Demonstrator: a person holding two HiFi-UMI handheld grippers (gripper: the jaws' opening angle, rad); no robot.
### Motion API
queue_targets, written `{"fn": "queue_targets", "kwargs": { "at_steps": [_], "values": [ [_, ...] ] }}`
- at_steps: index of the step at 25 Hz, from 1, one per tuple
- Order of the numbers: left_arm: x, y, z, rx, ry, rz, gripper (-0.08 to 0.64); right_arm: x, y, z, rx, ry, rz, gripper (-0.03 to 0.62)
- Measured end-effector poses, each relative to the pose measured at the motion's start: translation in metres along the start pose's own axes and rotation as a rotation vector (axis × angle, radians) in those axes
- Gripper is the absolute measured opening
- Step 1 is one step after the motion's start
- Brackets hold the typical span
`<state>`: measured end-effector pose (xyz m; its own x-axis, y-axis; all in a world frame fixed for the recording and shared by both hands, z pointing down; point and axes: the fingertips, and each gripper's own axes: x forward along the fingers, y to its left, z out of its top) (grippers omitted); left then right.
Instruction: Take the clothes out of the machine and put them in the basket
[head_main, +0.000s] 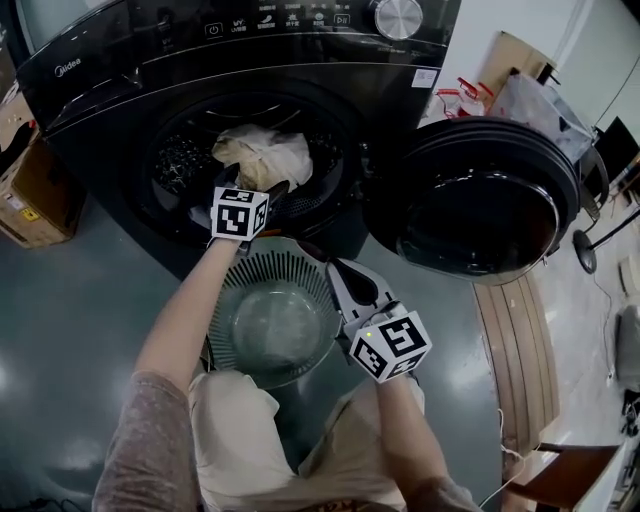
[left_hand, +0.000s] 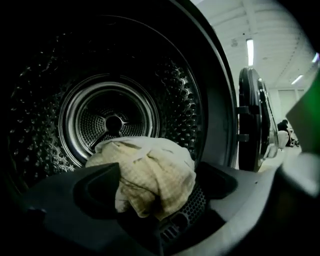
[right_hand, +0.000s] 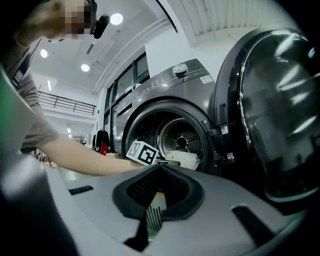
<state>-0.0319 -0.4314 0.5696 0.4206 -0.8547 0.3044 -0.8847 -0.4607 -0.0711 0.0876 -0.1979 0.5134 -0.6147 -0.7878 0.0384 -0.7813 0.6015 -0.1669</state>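
Observation:
A crumpled cream cloth (head_main: 265, 155) lies at the front of the dark washing machine's drum (head_main: 185, 165). My left gripper (head_main: 262, 192) reaches into the drum mouth, its marker cube (head_main: 240, 213) just outside. In the left gripper view the left gripper (left_hand: 155, 186) stands wide open with the cream cloth (left_hand: 150, 172) bunched between its jaws, and the pads do not press on it. A round grey-green slatted basket (head_main: 300, 265) sits on the floor below the drum mouth. My right gripper (head_main: 338, 272) hovers over the basket's right rim, shut and holding nothing (right_hand: 159, 171).
The machine's round door (head_main: 480, 205) hangs open to the right of the drum. A cardboard box (head_main: 30, 190) stands at the left. Bags (head_main: 530, 100) lie at the back right, and a wooden chair (head_main: 570, 480) stands at the lower right.

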Motion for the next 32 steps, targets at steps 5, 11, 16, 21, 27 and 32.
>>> {"fn": "queue_targets", "kwargs": {
  "at_steps": [5, 11, 16, 21, 27, 32],
  "values": [
    [0.026, 0.012, -0.005, 0.003, 0.048, 0.033, 0.488, -0.001, -0.003, 0.003, 0.001, -0.005, -0.020, -0.005],
    [0.034, 0.025, -0.015, -0.043, 0.084, 0.073, 0.427, -0.002, -0.003, 0.005, -0.004, -0.007, -0.024, -0.005],
    [0.025, 0.029, -0.019, -0.090, 0.130, 0.082, 0.302, 0.000, -0.005, 0.001, -0.008, 0.001, -0.026, -0.005],
    [0.008, 0.026, -0.019, -0.068, 0.165, 0.066, 0.160, 0.008, -0.004, -0.003, 0.013, -0.001, -0.007, -0.005],
    [-0.033, 0.002, -0.015, -0.115, 0.143, -0.022, 0.086, 0.020, -0.005, -0.012, 0.051, 0.002, 0.005, -0.005],
    [-0.088, -0.021, -0.015, -0.094, 0.132, -0.092, 0.083, 0.026, -0.005, -0.017, 0.033, 0.006, 0.014, -0.005]
  ]
}}
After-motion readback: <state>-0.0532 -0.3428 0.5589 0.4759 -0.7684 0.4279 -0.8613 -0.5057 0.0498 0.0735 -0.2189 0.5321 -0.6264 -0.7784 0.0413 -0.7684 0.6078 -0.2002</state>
